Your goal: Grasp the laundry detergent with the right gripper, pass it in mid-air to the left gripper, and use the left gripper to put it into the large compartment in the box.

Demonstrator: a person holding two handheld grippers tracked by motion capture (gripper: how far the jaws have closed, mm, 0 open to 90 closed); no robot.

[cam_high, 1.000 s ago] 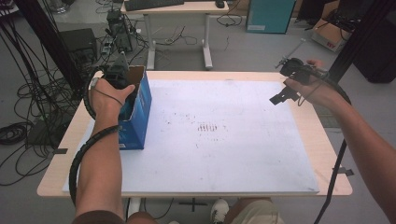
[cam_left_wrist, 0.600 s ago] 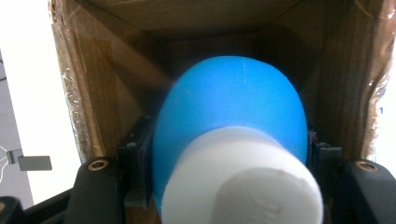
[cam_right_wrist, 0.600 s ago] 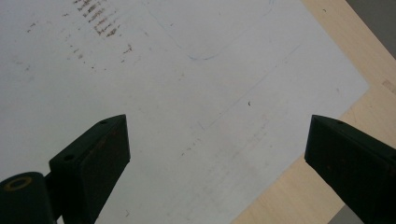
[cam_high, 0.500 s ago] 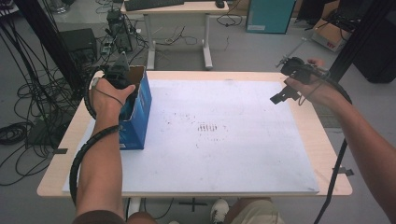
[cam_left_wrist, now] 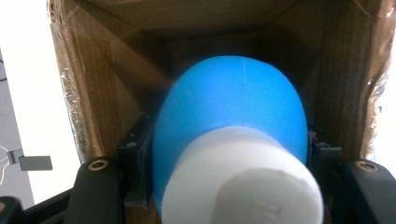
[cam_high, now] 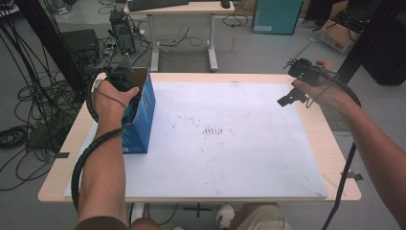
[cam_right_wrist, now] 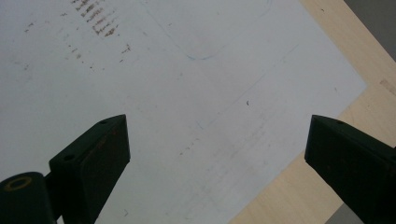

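A: Where is the blue bottle [cam_left_wrist: 229,116] sitting right now?

B: It is resting inside the open cardboard box [cam_high: 141,112], which is standing at roughly nine o'clock on the counter [cam_high: 330,158], near its left edge. In the left gripper view the bottle's white cap [cam_left_wrist: 243,182] is pointing back toward the camera, with the brown inner walls of the box surrounding it.

A: And the left tool [cam_left_wrist: 229,154]?

B: It is reaching down into the box opening. Its jaws are pinching the bottle's blue body from both sides, just behind the cap. In the high view the person's left hand [cam_high: 112,98] is covering most of it.

A: Right tool [cam_high: 288,98]?

B: It is hovering above the counter at about two o'clock, well apart from the box. Its jaws are standing spread wide, with nothing between them. The right gripper view is looking down on the white sheet [cam_right_wrist: 177,102], its smudged marks [cam_right_wrist: 100,21] at eleven o'clock and the bare wooden edge at four o'clock.
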